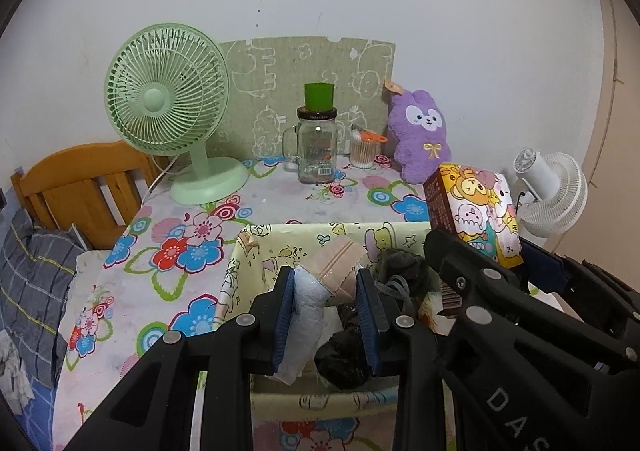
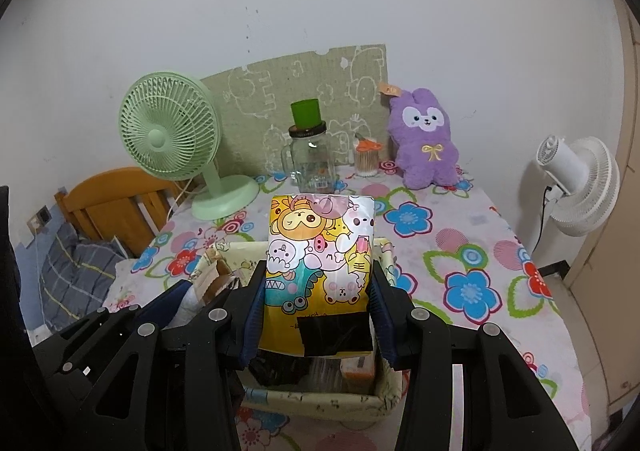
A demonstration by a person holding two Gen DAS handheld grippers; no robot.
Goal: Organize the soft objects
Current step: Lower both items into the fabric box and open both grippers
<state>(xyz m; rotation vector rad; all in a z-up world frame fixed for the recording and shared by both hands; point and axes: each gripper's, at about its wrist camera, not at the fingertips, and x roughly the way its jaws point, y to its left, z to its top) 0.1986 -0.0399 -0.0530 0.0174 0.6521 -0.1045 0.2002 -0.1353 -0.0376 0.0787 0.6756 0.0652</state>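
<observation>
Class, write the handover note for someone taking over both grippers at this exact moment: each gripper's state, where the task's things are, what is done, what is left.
Left gripper: shut on a small plastic packet, held above the fabric basket.
Right gripper: shut on the cartoon-print pack, also above the basket.
Basket: sits at the near edge of the floral table; dark items and an orange-and-white box already lie inside.
Purple plush: upright at the back of the table, against the wall, untouched.
Left to do: probably lower and release both packs into the basket, then deal with the plush.
</observation>
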